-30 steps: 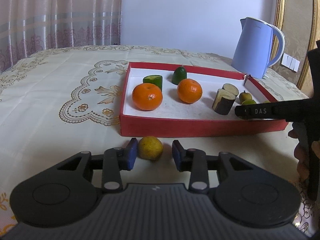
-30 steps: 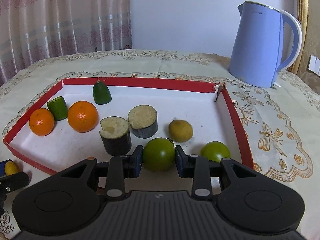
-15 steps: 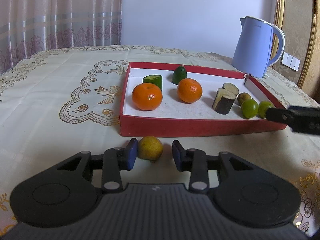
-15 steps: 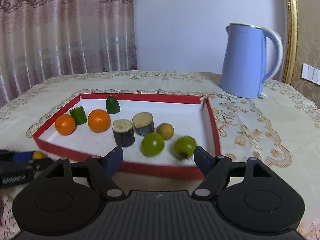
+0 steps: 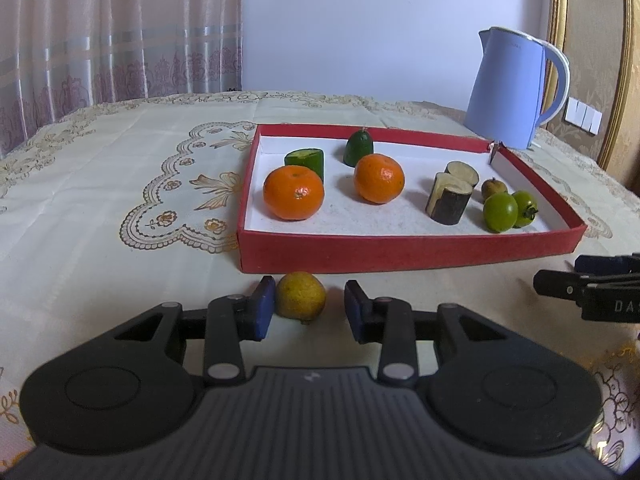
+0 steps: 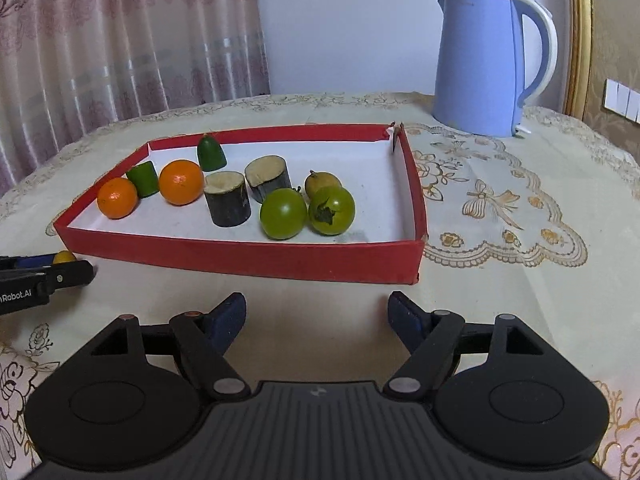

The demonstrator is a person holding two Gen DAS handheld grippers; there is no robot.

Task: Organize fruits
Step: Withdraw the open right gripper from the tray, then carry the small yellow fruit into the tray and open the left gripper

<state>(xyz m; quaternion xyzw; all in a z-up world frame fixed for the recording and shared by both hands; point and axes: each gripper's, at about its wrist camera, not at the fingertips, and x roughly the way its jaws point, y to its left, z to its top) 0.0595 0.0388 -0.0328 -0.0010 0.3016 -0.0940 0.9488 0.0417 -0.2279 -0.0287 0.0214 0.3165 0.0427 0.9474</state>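
A red tray point(image 5: 400, 250) with a white floor holds two oranges point(image 5: 293, 193), two green cucumber pieces point(image 5: 306, 159), two dark cut stem pieces point(image 5: 448, 199), a brown fruit point(image 5: 493, 188) and two green tomatoes point(image 5: 500, 212). The tray also shows in the right wrist view point(image 6: 248, 258). A small yellow fruit point(image 5: 301, 295) lies on the tablecloth just in front of the tray, between the jaws of my left gripper point(image 5: 309, 307); the left pad is close to it, the right pad stands apart. My right gripper point(image 6: 317, 320) is open and empty, in front of the tray.
A blue kettle point(image 5: 510, 88) stands behind the tray's right corner. An embroidered tablecloth point(image 5: 120, 200) covers the table. Curtains hang behind on the left. The right gripper shows at the right edge of the left wrist view point(image 5: 592, 288).
My right gripper has let go of a green tomato in the tray, opened wide and drawn back out of the tray to in front of it. The left gripper has not moved.
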